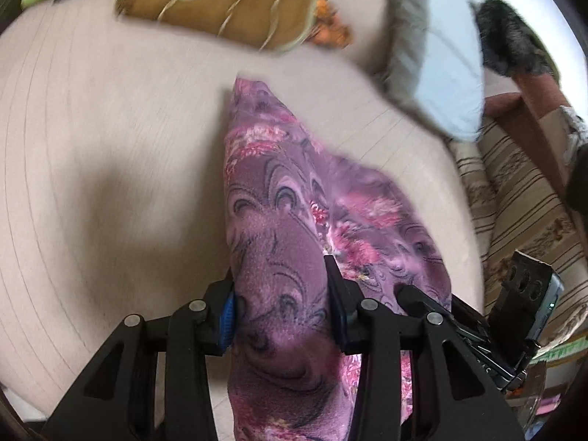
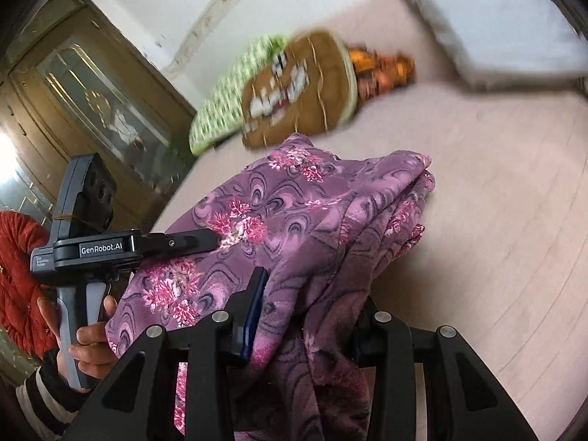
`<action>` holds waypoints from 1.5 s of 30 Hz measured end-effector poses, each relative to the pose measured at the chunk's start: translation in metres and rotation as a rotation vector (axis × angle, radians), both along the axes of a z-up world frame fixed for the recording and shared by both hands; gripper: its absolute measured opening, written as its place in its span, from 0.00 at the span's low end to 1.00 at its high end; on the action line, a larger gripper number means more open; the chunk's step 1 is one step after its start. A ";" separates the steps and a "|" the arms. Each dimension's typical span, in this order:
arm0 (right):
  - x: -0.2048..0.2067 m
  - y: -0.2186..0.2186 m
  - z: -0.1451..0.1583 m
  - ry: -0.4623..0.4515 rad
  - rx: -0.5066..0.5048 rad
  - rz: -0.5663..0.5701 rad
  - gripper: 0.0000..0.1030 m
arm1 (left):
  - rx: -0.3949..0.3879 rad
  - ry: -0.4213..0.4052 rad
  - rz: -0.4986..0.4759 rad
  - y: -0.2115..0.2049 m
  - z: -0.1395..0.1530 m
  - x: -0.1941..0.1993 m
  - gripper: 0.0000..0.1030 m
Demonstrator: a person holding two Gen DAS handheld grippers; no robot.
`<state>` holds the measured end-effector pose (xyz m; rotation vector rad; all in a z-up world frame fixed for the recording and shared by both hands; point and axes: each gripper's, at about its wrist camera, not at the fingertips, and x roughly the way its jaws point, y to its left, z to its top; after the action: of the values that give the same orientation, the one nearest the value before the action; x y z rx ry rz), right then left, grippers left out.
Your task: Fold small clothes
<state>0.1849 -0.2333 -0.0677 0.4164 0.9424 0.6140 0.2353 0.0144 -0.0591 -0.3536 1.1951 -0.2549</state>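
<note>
While the wide pale pink bed sheet [image 1: 92, 147] serves as the folding surface, everything else sits relative to it: a brown patterned cushion [image 1: 220, 3] and a green checked cloth [image 2: 220, 99] lie at its far edge, and a white-and-grey pillow [image 1: 433, 66] lies toward its far corner. Raised above the sheet's middle hangs the purple floral fleece garment [image 2: 312, 220], bunched and doubled, probably lifted so one half can be laid over the other. Its lower end still trails on the sheet. The left gripper [image 1: 281, 286] pinches a thick gather of fleece between partly closed jaws. The right gripper [image 2: 308, 316] does likewise, its jaws narrowed onto a hanging fold. A hand [image 2: 88, 338] grasps the left tool's grey handle.
</note>
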 end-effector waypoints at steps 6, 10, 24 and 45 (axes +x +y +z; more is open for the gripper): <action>-0.013 -0.005 -0.037 0.069 0.020 -0.028 0.42 | -0.010 -0.002 0.026 0.010 -0.026 -0.010 0.50; -0.010 -0.016 -0.048 0.095 -0.010 -0.057 0.68 | 0.035 0.001 0.025 0.009 -0.040 -0.005 0.72; -0.049 -0.018 0.005 0.196 -0.472 -0.131 0.97 | 0.366 -0.179 0.079 0.024 0.026 -0.087 0.74; -0.145 -0.007 0.031 -0.014 -0.708 -0.126 0.98 | 0.495 -0.223 -0.179 -0.044 0.014 -0.163 0.77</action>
<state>0.0402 -0.2400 -0.0364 -0.1618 1.0439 0.1413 0.0722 -0.0297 -0.0454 0.2100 1.0289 -0.1404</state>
